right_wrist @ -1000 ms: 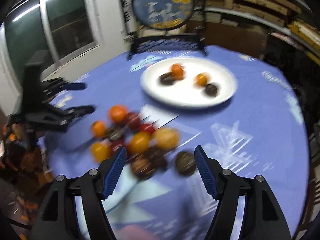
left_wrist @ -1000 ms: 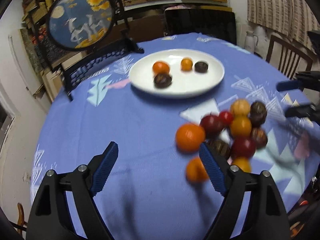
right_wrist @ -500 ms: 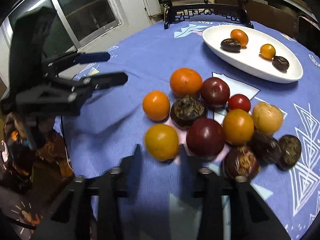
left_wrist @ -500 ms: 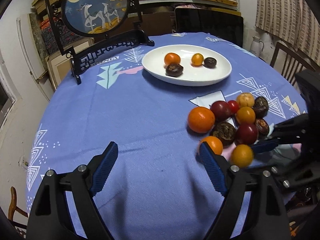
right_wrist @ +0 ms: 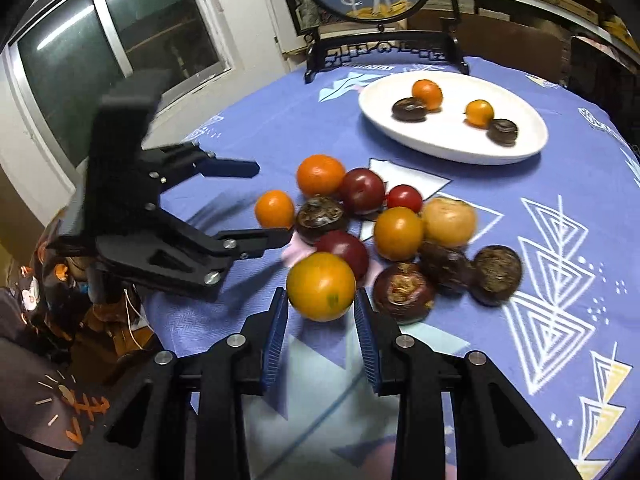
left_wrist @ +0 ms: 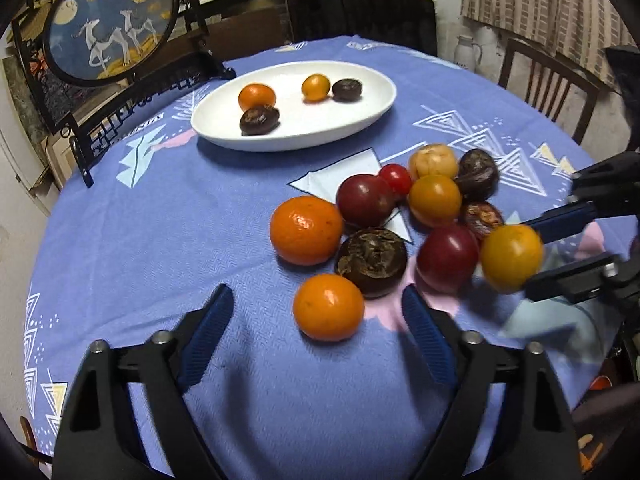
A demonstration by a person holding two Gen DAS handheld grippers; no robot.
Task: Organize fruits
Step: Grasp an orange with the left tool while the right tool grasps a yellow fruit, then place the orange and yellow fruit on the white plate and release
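- The right gripper (right_wrist: 321, 312) has its blue pads pressed on a yellow-orange fruit (right_wrist: 321, 286), one pad on each side. Its jaws have just been closing.
- The left gripper (left_wrist: 316, 322) is about half open. Its jaws have just been closing too. A small orange fruit (left_wrist: 328, 306) sits between them, but the pads do not touch it.
- Just past it, a pile of fruit lies on the blue worktop (left_wrist: 160, 232): a big orange (left_wrist: 306, 230), a dark brown fruit (left_wrist: 371, 262), two dark red ones and a small red tomato (left_wrist: 396, 178).
- Farther back is a white plate (left_wrist: 360, 114) with two orange fruits and two dark ones on it.
- Behind the plate stands a round picture of deer (left_wrist: 112, 24).
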